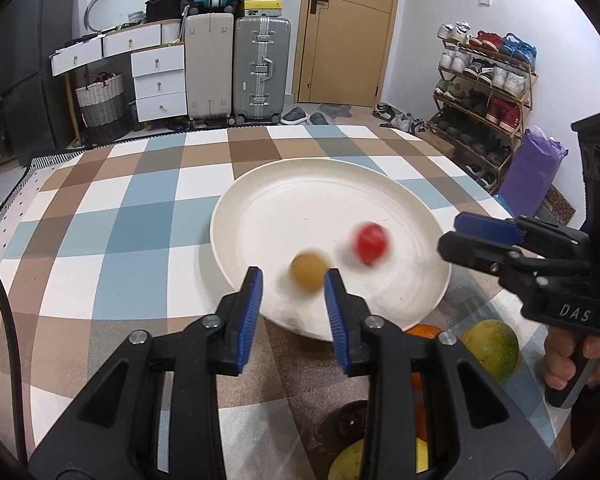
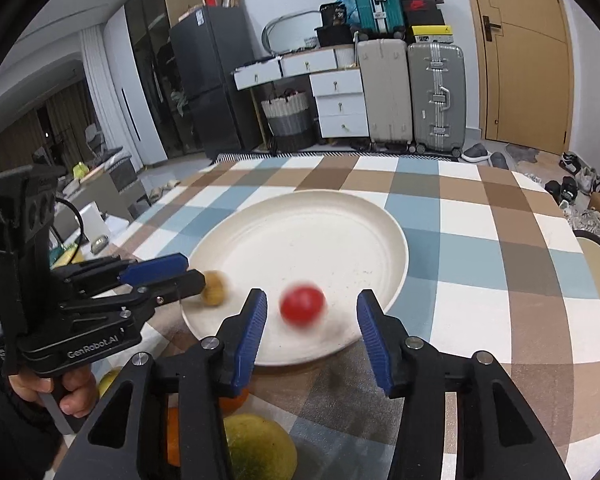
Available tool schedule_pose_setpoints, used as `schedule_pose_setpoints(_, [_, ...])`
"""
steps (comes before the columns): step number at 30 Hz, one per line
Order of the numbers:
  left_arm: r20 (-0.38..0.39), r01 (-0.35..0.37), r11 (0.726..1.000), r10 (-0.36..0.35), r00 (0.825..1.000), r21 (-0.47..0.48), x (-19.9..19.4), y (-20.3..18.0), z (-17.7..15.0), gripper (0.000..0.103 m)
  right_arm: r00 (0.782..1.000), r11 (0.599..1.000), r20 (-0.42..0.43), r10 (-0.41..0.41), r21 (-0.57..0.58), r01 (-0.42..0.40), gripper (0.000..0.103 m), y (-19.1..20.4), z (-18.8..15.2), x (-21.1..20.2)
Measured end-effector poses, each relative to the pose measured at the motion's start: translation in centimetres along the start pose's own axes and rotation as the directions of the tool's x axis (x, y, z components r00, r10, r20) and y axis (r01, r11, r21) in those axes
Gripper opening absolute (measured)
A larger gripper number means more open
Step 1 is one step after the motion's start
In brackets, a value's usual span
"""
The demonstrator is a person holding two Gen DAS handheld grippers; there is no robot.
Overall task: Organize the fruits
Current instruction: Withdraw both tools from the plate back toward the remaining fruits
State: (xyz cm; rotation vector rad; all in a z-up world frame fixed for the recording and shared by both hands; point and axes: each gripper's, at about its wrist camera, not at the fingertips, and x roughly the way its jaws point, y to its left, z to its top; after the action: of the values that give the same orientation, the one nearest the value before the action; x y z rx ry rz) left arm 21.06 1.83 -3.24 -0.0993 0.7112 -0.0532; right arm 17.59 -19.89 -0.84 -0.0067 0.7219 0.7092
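The left hand-held gripper [image 1: 292, 280] is hovering wide apart, holding nothing, over a blurred tan fruit [image 1: 309, 271]; the right hand-held gripper [image 2: 312, 312] is gaping around a blurred red fruit [image 2: 302, 305]. Both fruits are lying on the white plate [image 1: 300, 200], itself sitting on the checkered desk [image 1: 120, 220], green-yellow mango [image 1: 492, 348] nearby.

The left gripper [image 1: 293, 284] and the right gripper [image 2: 312, 307] both hung with jaws spread apart, each gripped from below by a hand [image 1: 576, 364].
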Motion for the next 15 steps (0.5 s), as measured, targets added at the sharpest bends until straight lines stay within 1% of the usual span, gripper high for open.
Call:
schedule_pose_setpoints(1, [0.002, -0.006, 1.000, 0.006, 1.000, -0.004, 0.0, 0.1, 0.0, 0.043, 1.000, 1.000, 0.003, -0.005, 0.002, 0.005, 0.050, -0.1, 0.0, -0.1])
schedule_pose_setpoints(2, [0.005, -0.012, 1.000, 0.012, 1.000, -0.007, -0.3, 0.3, -0.1, 0.054, 1.000, 1.000, 0.003, -0.006, 0.005, 0.006, 0.050, -0.2, -0.1, -0.2])
schedule_pose_setpoints(3, [0.012, -0.022, 1.000, 0.023, 1.000, -0.012, -0.7, 0.6, -0.2, 0.060, 1.000, 1.000, 0.003, -0.006, 0.009, 0.006, 0.051, -0.3, -0.2, -0.2])
schedule_pose_setpoints(4, [0.022, -0.030, 0.999, 0.031, 0.999, -0.019, -0.7, 0.7, -0.2, 0.071, 1.000, 1.000, 0.000, -0.006, 0.011, 0.006, 0.053, -0.4, -0.3, -0.3])
schedule_pose_setpoints(5, [0.033, -0.034, 0.999, 0.034, 0.999, -0.027, -1.0, 0.8, -0.2, 0.080, 1.000, 1.000, -0.002, -0.010, 0.009, 0.010, 0.057, -0.4, -0.4, -0.3])
schedule_pose_setpoints(6, [0.040, -0.034, 0.999, 0.035, 0.999, -0.035, -1.5, 1.0, -0.4, 0.083, 1.000, 1.000, 0.001, -0.016, 0.006, 0.016, 0.059, -0.4, -0.5, -0.4])
schedule_pose_setpoints(8, [0.052, -0.019, 0.999, 0.021, 0.998, -0.050, -1.9, 1.3, -0.5, 0.085, 1.000, 1.000, 0.012, -0.019, 0.003, 0.019, 0.066, -0.4, -0.6, -0.6])
schedule_pose_setpoints(9, [0.051, -0.015, 0.998, 0.018, 0.999, -0.056, -2.0, 1.4, -0.5, 0.086, 1.000, 1.000, 0.018, -0.018, 0.007, 0.017, 0.072, -0.4, -0.7, -0.8])
schedule_pose_setpoints(10, [0.048, -0.016, 0.998, 0.019, 0.999, -0.059, -2.1, 1.5, -0.6, 0.092, 1.000, 1.000, 0.026, -0.018, 0.012, 0.018, 0.082, -0.5, -0.7, -0.9])
schedule_pose_setpoints(11, [0.046, -0.019, 0.998, 0.022, 0.999, -0.060, -2.1, 1.5, -0.6, 0.099, 0.999, 1.000, 0.033, -0.021, 0.017, 0.020, 0.090, -0.6, -0.7, -1.0])
schedule_pose_setpoints(12, [0.049, -0.021, 0.998, 0.024, 0.998, -0.060, -2.3, 1.5, -0.7, 0.103, 0.999, 1.000, 0.046, -0.022, 0.023, 0.021, 0.091, -0.7, -0.7, -1.2])
schedule_pose_setpoints(15, [0.059, -0.017, 0.998, 0.021, 0.998, -0.060, -3.0, 1.5, -0.9, 0.102, 0.999, 0.999, 0.047, -0.018, 0.030, 0.016, 0.101, -0.8, -0.7, -1.3])
